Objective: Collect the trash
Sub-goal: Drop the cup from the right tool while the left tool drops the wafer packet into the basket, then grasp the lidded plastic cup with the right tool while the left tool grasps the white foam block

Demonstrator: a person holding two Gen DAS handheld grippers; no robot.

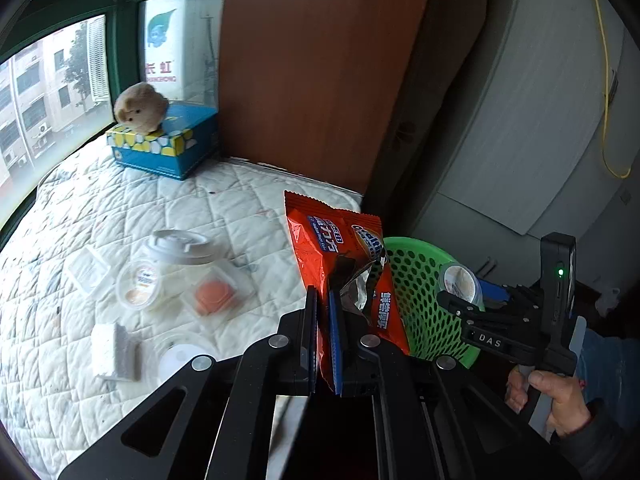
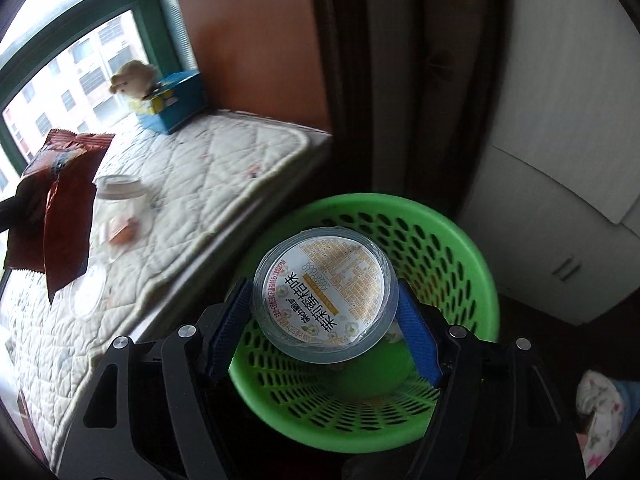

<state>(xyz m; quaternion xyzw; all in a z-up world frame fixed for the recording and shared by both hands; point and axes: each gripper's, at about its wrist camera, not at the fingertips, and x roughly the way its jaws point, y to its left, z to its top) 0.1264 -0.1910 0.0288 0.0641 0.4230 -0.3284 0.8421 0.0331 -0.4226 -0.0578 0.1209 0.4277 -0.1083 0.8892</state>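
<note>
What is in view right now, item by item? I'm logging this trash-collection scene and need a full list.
snack wrapper: 1, red-orange, clamped in the left tool, held up beside the basket
sealed cup: 1, clear with a printed lid, gripped by the right tool over the basket
basket: 1, green, perforated, on the floor beside the mattress
lidded cup: 1, clear with a white lid, on the mattress
small tubs and packets: several, clear or white, one with orange contents, on the mattress
mattress: 1, white, quilted, by the window
tissue box: 1, blue, far end of the mattress
plush toy: 1, tan, on the tissue box
left tool: 1, black
right tool: 1, black
person's hand: 1, holding the right tool's handle
</note>
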